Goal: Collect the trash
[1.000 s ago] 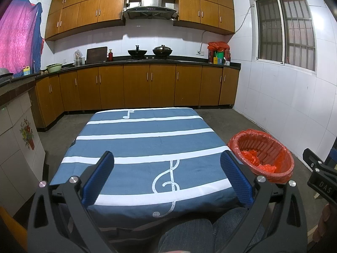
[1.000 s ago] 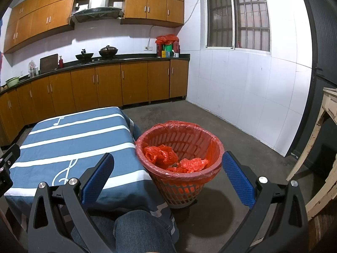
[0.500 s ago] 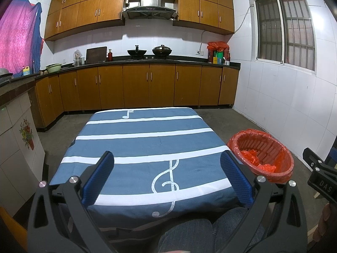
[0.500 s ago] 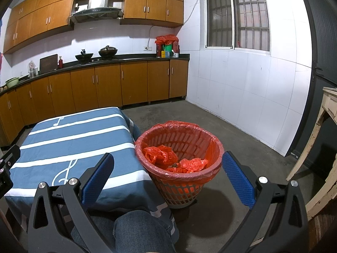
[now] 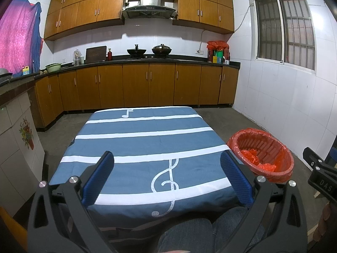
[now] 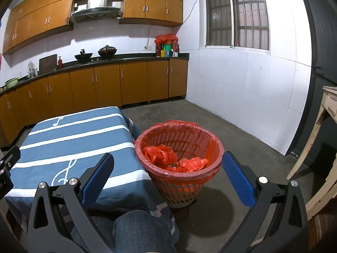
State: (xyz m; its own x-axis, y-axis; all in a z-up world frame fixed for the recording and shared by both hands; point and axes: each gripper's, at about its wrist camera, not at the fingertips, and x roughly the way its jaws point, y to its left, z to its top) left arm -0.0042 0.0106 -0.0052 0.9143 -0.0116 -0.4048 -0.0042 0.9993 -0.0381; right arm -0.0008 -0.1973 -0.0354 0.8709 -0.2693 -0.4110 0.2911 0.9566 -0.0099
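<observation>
Closest in, a person's denim-clad knees (image 5: 189,234) sit tucked against the near edge of the table (image 5: 147,139), which is draped in a blue cloth with white stripes and music notes. I will place everything from that table.

The left gripper (image 5: 167,175) hangs over the table's near edge with its blue-padded fingers (image 5: 99,177) spread wide and nothing between them. The right gripper (image 6: 168,177) is just off the table's right corner, jaws equally wide apart and empty, looking down toward the waste basket (image 6: 179,181).

That basket, a slatted red plastic one lined with a red bag, stands on the concrete floor (image 6: 242,147) touching or all but touching the table's right side, near its front corner. The trash lies inside it: crumpled red plastic bags (image 6: 161,155) bunched at the bottom.

To the right of the basket, farther from the table, a worn pale wooden frame (image 6: 322,139) leans in at the edge of view.

Beyond the table's far end runs a line of brown kitchen cabinets (image 5: 134,86) under a dark counter, with two black woks (image 5: 136,51) on the stove and a range hood (image 5: 150,6) above. Far right of the table, a barred window (image 5: 284,27) sits in the white tiled wall.
</observation>
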